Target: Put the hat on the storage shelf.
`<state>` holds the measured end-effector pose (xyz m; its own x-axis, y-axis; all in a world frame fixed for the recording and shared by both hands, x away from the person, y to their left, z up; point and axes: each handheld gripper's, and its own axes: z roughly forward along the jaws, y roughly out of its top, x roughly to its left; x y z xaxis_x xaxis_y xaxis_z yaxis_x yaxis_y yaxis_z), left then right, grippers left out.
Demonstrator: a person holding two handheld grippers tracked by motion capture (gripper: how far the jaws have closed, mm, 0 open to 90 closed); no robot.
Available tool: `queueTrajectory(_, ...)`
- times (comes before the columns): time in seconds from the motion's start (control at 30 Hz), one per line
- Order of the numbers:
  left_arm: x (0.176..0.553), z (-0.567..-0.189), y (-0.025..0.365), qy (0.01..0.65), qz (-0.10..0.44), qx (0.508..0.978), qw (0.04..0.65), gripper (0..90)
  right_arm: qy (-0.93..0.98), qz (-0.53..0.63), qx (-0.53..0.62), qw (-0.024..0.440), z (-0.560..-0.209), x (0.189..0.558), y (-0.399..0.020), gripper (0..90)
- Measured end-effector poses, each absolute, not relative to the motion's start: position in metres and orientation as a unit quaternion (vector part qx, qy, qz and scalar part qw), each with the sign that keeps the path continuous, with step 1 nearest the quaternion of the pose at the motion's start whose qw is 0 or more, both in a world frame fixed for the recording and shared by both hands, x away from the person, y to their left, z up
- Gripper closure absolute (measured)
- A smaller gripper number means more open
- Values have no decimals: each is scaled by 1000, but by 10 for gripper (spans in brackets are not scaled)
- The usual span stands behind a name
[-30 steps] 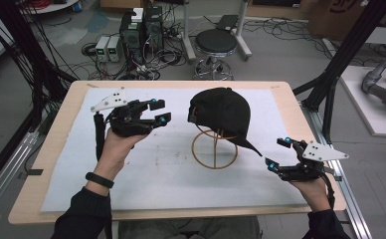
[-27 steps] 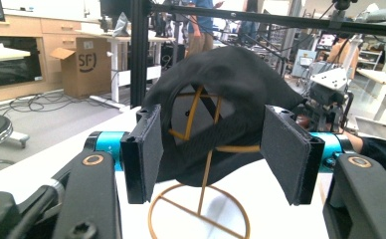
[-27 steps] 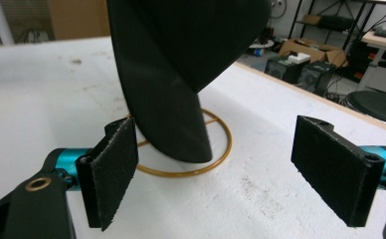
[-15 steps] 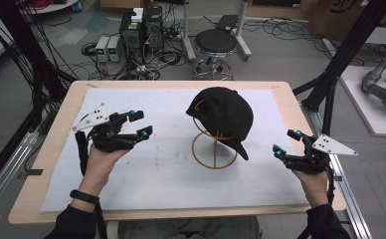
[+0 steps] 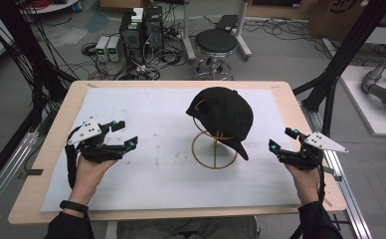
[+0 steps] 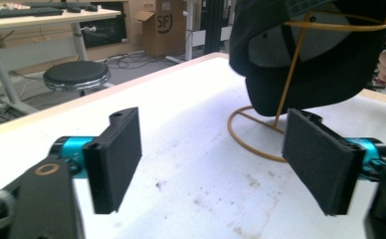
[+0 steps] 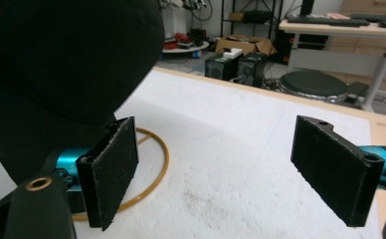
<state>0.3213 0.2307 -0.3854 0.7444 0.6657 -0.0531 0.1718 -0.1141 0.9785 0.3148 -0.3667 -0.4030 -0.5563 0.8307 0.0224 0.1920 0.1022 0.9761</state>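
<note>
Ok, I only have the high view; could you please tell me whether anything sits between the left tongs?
Observer: Nothing; the left tongs have just been opening, bare white sheet beyond them.
Operator: What is inside the cap?
Observer: The cap shows a pale lining, hung over a yellow wire stand.
Operator: And the right tongs?
Observer: The right tongs stand open and empty, close beside the cap.
</note>
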Motion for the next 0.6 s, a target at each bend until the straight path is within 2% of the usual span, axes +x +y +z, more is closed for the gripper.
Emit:
queueTrajectory(0.3, 327, -412, 240, 323, 235, 728, 557, 204, 676, 537, 413, 291, -416, 312, -368, 183)
queueTrajectory(0.6, 330, -418, 241, 335, 223, 736, 545, 215, 685, 534, 408, 282, -417, 312, -367, 183)
